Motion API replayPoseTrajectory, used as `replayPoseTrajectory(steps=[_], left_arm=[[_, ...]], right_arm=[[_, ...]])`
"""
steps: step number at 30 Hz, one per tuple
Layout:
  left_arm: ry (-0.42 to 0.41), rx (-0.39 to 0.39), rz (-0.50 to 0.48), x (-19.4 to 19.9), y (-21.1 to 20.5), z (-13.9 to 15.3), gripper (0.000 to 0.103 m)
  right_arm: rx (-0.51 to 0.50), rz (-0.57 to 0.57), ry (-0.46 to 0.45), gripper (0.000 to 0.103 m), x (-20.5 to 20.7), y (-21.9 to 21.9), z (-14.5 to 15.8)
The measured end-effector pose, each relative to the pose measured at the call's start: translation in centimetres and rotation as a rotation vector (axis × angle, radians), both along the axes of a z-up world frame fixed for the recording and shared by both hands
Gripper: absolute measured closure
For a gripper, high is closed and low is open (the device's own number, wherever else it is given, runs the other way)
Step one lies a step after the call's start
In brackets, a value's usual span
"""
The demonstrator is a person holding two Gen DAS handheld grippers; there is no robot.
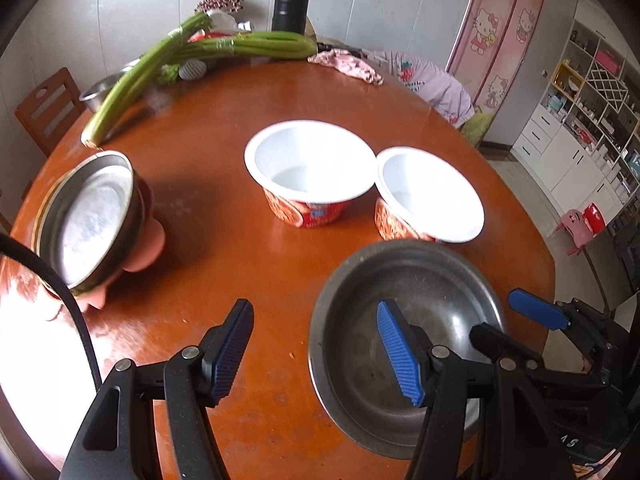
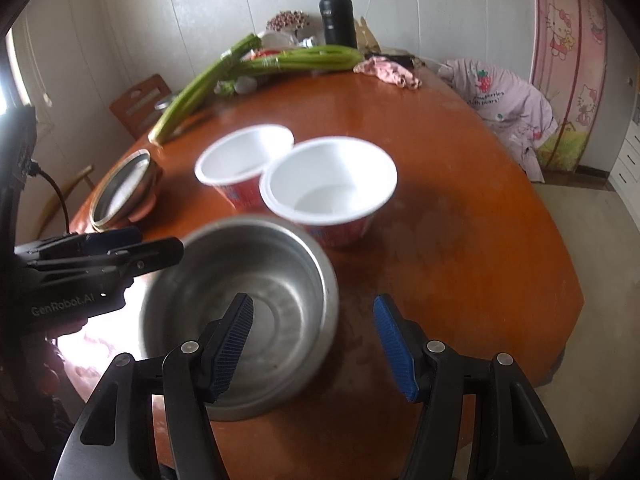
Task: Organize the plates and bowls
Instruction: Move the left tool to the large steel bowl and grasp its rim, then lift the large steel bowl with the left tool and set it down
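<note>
A wide steel bowl (image 1: 448,300) (image 2: 260,264) sits upright near the front edge of the round table. My left gripper (image 1: 318,354) is open and straddles the bowl's left rim, with one pad over the inside and one over bare table. My right gripper (image 2: 314,348) is open too, astride the right rim in the same way. Neither gripper's pads press on the rim. Behind the steel bowl stand two paper bowls, red outside and white inside (image 1: 310,168) (image 1: 430,192). A tilted stack of steel dishes (image 1: 92,220) (image 2: 124,188) leans on a pink stand at the left.
Celery stalks (image 1: 168,60), a black flask (image 1: 290,0) and a pink cloth (image 1: 348,64) lie at the table's far side. A small steel bowl (image 1: 96,92) and a wooden chair (image 1: 44,108) are at the far left. A clothes-draped chair (image 2: 508,100) stands at the right.
</note>
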State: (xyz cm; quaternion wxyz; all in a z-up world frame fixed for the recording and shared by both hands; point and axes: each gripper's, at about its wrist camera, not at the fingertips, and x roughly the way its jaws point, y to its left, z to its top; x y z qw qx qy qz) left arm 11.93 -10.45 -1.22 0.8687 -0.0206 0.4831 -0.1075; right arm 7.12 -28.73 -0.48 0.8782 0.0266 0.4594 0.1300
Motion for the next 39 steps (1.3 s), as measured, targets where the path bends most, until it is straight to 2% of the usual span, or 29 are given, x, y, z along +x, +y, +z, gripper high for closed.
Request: replayPoseTrajectory(steps=[7,12,17,26,39], left_arm=[[0.043,-0.005,-0.010,0.3,-0.7,-1.6,0.039],[0.049,-0.017,-0.030,0.4,-1.2,-2.1,0.039],[0.067,-0.052,-0.043,0.7,-1.3,-2.6,0.039],[0.094,-0.099,-0.076,1.2,-1.6,-3.3,0.047],[0.086,-0.127,-0.058,1.2,-0.2,-3.1,0.048]], right_arm=[[-0.003,0.015,0.015,0.039,0.3,0.3,-1.4],[0.002,0.027,0.020,0.051,0.5,0.5,-1.8],[0.011,0.048,0.027,0.055,0.5,0.9,-2.0],[0.004,0.081,0.032,0.056,0.5,1.8,-2.2],[-0.024,0.099,0.010,0.056,0.4,3.1,-1.2]])
